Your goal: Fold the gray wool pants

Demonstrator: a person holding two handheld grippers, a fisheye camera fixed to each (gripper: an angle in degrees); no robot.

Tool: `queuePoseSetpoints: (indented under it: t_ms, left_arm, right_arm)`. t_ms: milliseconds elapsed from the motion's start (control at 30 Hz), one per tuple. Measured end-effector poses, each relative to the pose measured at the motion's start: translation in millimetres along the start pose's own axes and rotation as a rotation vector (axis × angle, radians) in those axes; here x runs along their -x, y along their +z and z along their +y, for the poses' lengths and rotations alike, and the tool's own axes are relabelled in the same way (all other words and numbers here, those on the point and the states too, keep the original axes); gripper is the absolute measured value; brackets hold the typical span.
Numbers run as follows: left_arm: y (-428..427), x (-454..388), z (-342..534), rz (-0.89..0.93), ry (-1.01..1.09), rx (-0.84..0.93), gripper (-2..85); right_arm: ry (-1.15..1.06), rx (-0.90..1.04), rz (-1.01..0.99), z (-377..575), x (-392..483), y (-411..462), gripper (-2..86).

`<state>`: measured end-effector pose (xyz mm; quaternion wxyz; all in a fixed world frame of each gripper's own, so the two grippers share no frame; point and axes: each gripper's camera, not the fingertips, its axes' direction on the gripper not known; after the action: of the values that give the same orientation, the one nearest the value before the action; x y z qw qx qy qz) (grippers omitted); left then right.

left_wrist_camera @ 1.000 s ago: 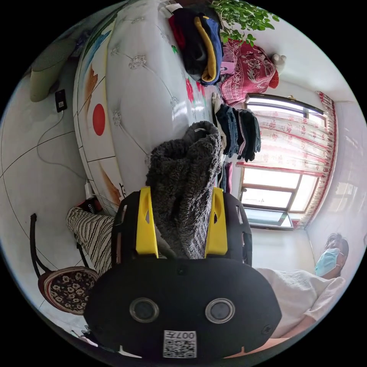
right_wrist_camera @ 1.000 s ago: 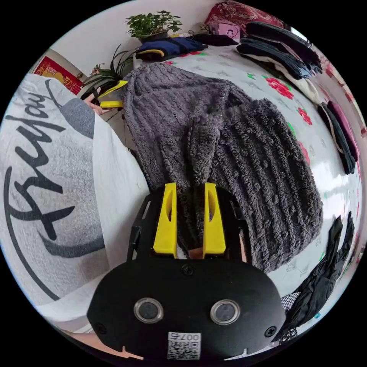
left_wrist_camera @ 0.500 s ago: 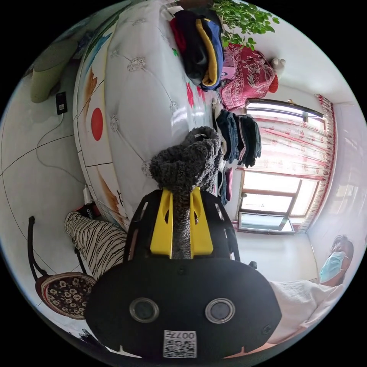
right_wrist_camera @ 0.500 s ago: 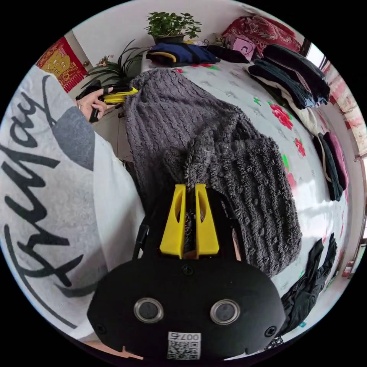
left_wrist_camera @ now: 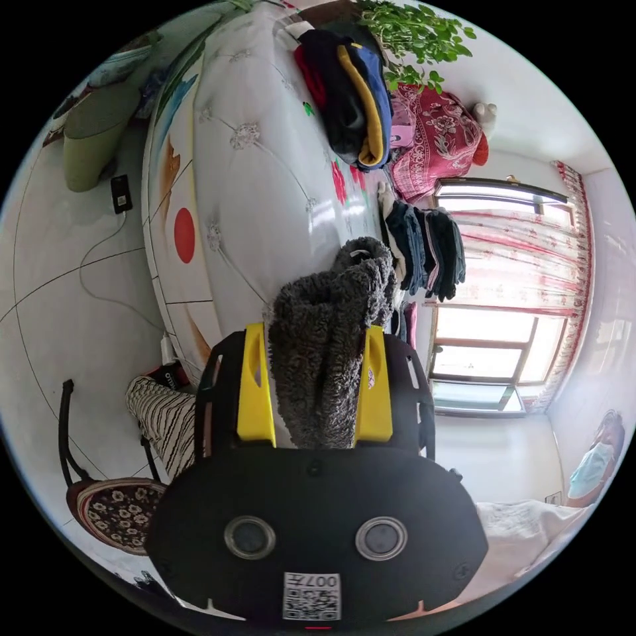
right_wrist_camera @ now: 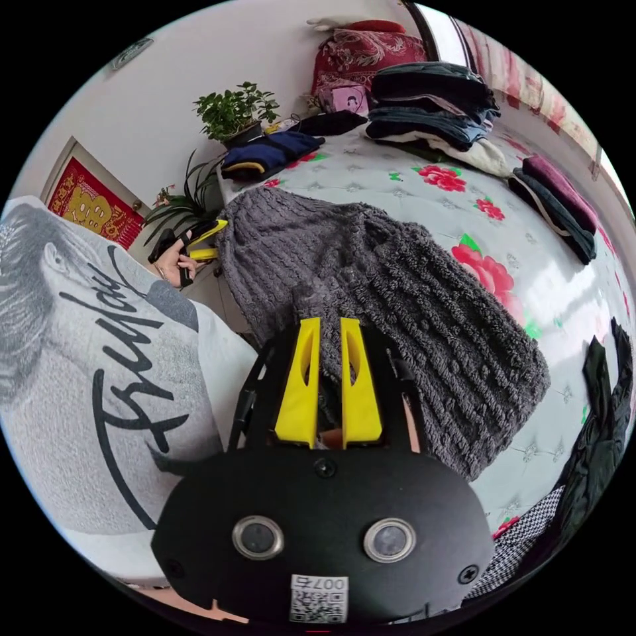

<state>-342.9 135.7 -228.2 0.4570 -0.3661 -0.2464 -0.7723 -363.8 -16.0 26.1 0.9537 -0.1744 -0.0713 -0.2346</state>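
Right gripper view: gray wool pants (right_wrist_camera: 397, 311) lie doubled near the bed's (right_wrist_camera: 563, 291) front edge, folding unfinished. Right gripper (right_wrist_camera: 329, 331), jaws narrowly apart, pinches a fabric edge. Left gripper view: left gripper (left_wrist_camera: 317, 344), jaws wide, straddles the cloth without clamping; folded clothes (left_wrist_camera: 424, 248) stacked at the far edge.

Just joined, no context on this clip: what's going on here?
A person is folding fuzzy gray wool pants spread on a white tufted bed with a red flower print. The right gripper has its yellow fingers nearly closed on a pinch of the fabric at the near edge. The left gripper is open, a bunched end of the pants lying loose between its fingers at the bed's edge. Stacks of folded dark clothes sit at the far side of the bed.
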Motion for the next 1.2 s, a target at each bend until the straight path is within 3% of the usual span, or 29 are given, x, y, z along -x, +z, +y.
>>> queuePoseSetpoints:
  t_ms: [167, 333, 533, 633, 733, 833, 933, 1067, 1200]
  left_arm:
    - [1, -6, 21, 0.015, 0.048, -0.033, 7.5]
    - [23, -89, 45, 0.087, 0.333, 0.034, 6.0]
    - [146, -293, 152, 0.216, 0.987, 0.443, 6.5]
    - [245, -370, 284, 0.347, 1.272, 0.804, 6.9]
    - [320, -369, 380, 0.406, 1.366, 1.093, 8.7]
    - [404, -318, 463, 0.289, 1.330, 1.356, 11.9]
    - [417, -289, 462, 0.265, 1.292, 1.371, 12.0]
    - [409, -247, 381, 0.105, 1.219, 1.142, 11.9]
    - [402, -182, 293, -0.105, 1.002, 0.952, 13.3]
  right_arm:
    - [0.028, 0.060, -0.066, 2, -20, -3, 8.5]
    - [0.135, -0.030, -0.068, 17, -40, -28, 8.9]
    - [0.403, -0.207, -0.069, 78, -94, -87, 9.3]
    - [0.597, -0.348, -0.037, 131, -119, -126, 9.6]
    - [0.779, -0.506, -0.027, 190, -133, -158, 10.0]
    - [0.938, -0.610, -0.047, 242, -141, -173, 10.7]
    - [1.032, -0.660, -0.105, 277, -143, -176, 11.5]
    - [1.092, -0.602, -0.172, 292, -155, -167, 12.6]
    - [1.113, -0.543, -0.224, 291, -173, -159, 13.1]
